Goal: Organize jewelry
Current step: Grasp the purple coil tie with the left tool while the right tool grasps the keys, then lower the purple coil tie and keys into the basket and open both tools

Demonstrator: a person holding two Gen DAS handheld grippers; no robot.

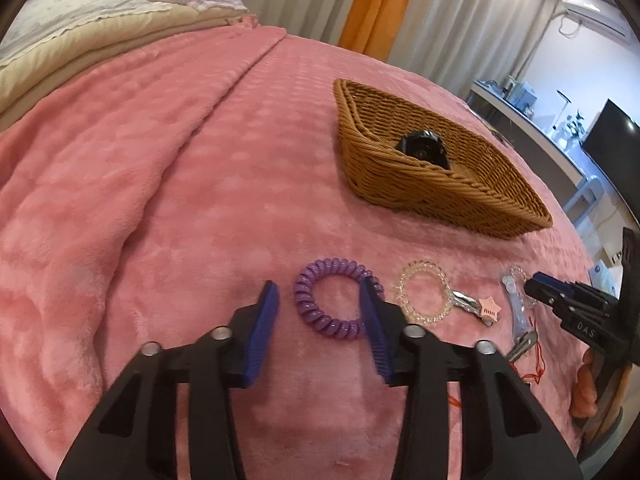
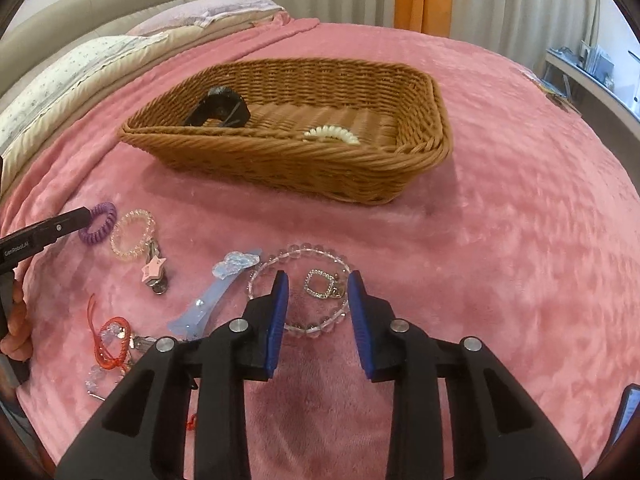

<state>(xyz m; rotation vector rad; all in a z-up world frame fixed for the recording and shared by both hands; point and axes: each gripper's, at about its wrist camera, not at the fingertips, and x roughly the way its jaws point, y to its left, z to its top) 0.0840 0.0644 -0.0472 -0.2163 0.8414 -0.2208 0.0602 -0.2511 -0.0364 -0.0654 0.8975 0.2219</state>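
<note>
Nearest to me, my left gripper (image 1: 318, 300) hangs low over the pink blanket (image 1: 160, 184) on the bed, its blue fingers (image 1: 264, 320) partly spread; the purple coil hair tie (image 1: 334, 300) lies flat between them, the right pad at its rim, the left pad clear of it, so nothing is clamped. Just beside that tie sits a clear coil hair tie (image 1: 424, 292), touching a silver clip with a pink star (image 1: 480, 308). My right gripper (image 2: 318, 292) points down at a clear bead bracelet (image 2: 304, 292) with its fingers (image 2: 280, 312) at a narrow spread; a small sparkly square ring (image 2: 318, 285) lies inside the bracelet's loop, between the pads and untouched, while the left pad stands over the bracelet's beads. Left of the bracelet, a pale blue hair clip with a cloud ornament (image 2: 216, 296) rests on the blanket, and nearer the edge lies a tangle of red cord and clear beads (image 2: 110, 344). Beyond all this stands the woven basket (image 2: 280, 160), holding a black claw clip (image 2: 220, 108) at one end and a white coil tie (image 2: 332, 135) near the other. Pillows (image 2: 80, 68) line the head of the bed.
</note>
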